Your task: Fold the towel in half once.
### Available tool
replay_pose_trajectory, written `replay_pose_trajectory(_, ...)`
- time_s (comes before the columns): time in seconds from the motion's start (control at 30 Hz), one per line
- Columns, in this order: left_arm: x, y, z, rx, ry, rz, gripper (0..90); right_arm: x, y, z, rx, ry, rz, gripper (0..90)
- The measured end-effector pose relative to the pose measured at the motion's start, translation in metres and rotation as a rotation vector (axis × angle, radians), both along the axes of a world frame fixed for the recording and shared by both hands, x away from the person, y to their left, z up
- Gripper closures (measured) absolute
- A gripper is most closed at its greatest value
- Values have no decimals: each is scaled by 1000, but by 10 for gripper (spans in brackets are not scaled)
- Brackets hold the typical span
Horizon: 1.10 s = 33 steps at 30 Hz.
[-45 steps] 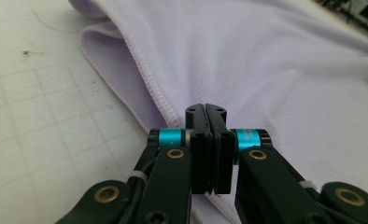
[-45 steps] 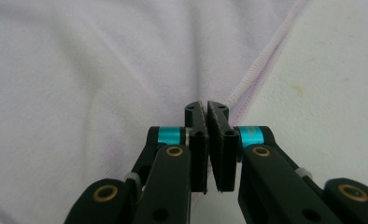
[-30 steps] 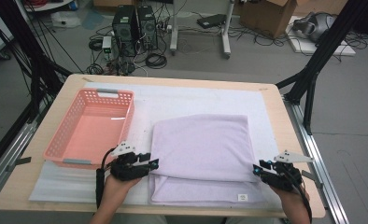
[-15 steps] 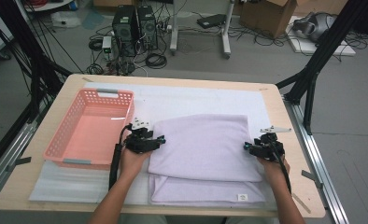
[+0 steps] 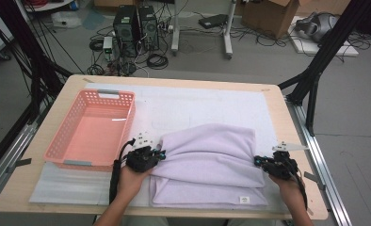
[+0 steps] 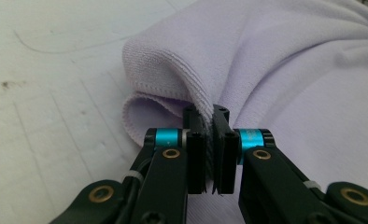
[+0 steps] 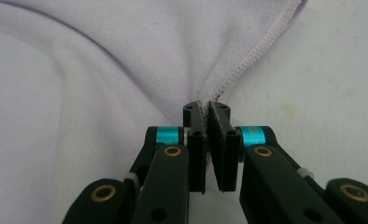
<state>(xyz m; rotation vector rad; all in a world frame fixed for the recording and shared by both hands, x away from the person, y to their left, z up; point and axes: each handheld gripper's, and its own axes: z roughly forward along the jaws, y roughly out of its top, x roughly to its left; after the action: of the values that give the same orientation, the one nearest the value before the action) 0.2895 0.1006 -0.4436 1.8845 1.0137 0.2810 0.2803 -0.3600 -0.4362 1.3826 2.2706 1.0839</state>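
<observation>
While the person leans in from the near edge of the desk (image 5: 42,197), both grippers pinch a lilac towel (image 5: 207,165) that lies folded on the near right half of a white mat (image 5: 193,101). The left gripper (image 5: 159,154) has just clamped its jaws onto the towel's left hem, where the cloth bunches into a raised roll (image 6: 159,74) between the black pads. The right gripper (image 5: 258,161) has likewise just closed, grasping the stitched right hem (image 7: 247,58) so the fabric puckers toward its jaws. The towel's upper layer humps up between the two grips, above a flat lower layer bearing a small label (image 5: 243,199) near the desk's front edge. A pink basket (image 5: 56,141) stands on the left half of the mat, just beside the left gripper (it holds nothing I can see). This looks like the grasp stage of another fold. The next move likely calls for lifting both hems together, evenly, keeping the cloth taut so no layer slips free.
</observation>
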Motion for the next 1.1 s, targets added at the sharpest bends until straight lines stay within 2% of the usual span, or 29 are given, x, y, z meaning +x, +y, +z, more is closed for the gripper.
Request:
replay_pose_trajectory(0.1,-9,2,0,-33,10,-25,837,-15,-5,2,10,13,23,838)
replay_pose_trajectory(0.13,-8,2,0,-43,14,-32,786,-17,-5,2,9,14,27,808)
replay_pose_trajectory(0.2,-2,3,4,-71,20,-31,625,-17,-4,3,4,-1,14,684)
replay_pose_trajectory(0.3,13,4,16,-105,8,-2,496,-12,-6,10,31,-53,-18,591)
replay_pose_trajectory(0.37,26,5,24,-120,-1,17,489,-6,-7,17,44,-83,-34,581)
replay_pose_trajectory(0.43,39,6,30,-139,-9,30,489,5,-6,22,28,-107,-32,556)
replay_pose_trajectory(0.5,53,6,33,-151,0,42,497,20,-4,25,11,-106,-30,538)
replay_pose_trajectory(0.57,63,6,31,-129,0,49,533,36,-2,27,3,-104,-32,539)
replay_pose_trajectory(0.63,75,5,25,-63,39,60,597,52,0,28,-21,-91,-40,550)
replay_pose_trajectory(0.7,82,4,17,3,36,83,674,66,2,28,-29,-77,-38,559)
replay_pose_trajectory(0.8,87,4,8,56,45,106,725,81,5,28,-44,-68,-37,591)
replay_pose_trajectory(0.9,88,-3,5,70,58,88,717,91,6,28,-56,-60,-34,611)
replay_pose_trajectory(0.93,89,-6,3,65,74,75,688,94,7,27,-57,-51,-29,612)
replay_pose_trajectory(1.0,91,-10,-2,46,138,42,622,99,7,24,-58,-36,-28,608)
replay_pose_trajectory(1.1,90,-13,-2,51,133,28,546,105,6,17,-77,-4,-25,575)
